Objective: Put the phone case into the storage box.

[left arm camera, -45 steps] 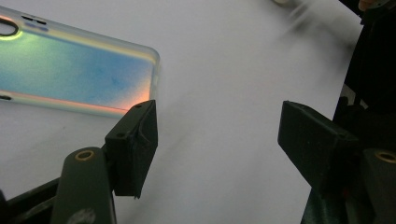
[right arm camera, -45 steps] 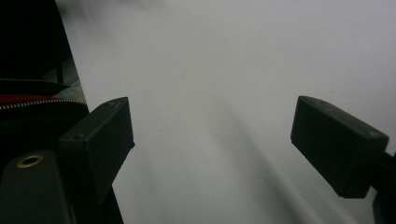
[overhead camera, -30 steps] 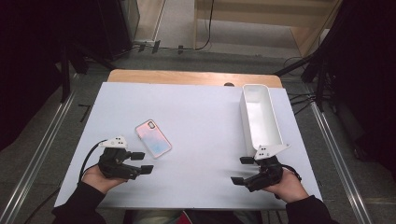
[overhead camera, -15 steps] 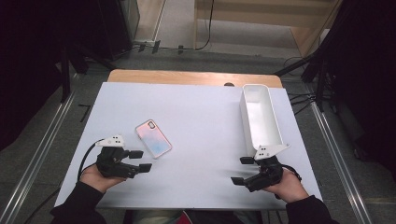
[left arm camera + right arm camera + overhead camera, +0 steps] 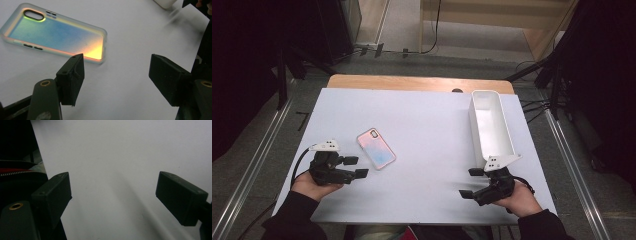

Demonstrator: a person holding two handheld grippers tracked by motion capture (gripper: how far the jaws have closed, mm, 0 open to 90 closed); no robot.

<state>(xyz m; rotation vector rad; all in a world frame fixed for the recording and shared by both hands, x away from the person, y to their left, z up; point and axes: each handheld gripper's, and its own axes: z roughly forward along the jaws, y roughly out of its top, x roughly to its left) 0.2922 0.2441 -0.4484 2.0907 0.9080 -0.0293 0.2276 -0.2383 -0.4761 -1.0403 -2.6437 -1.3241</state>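
Little is changed since a second ago — left gripper (image 5: 357, 167) (jaws apart, empty) is nudged toward the phone case (image 5: 376, 148) at its one o'clock; right gripper (image 5: 471, 183) is held apart, idle.

A phone case (image 5: 57, 35) is shimmering pink, blue and orange inside a frosted clear rim. A plain white bin (image 5: 491, 125) is sitting on a white table (image 5: 427, 125). Black grippers (image 5: 353, 167).
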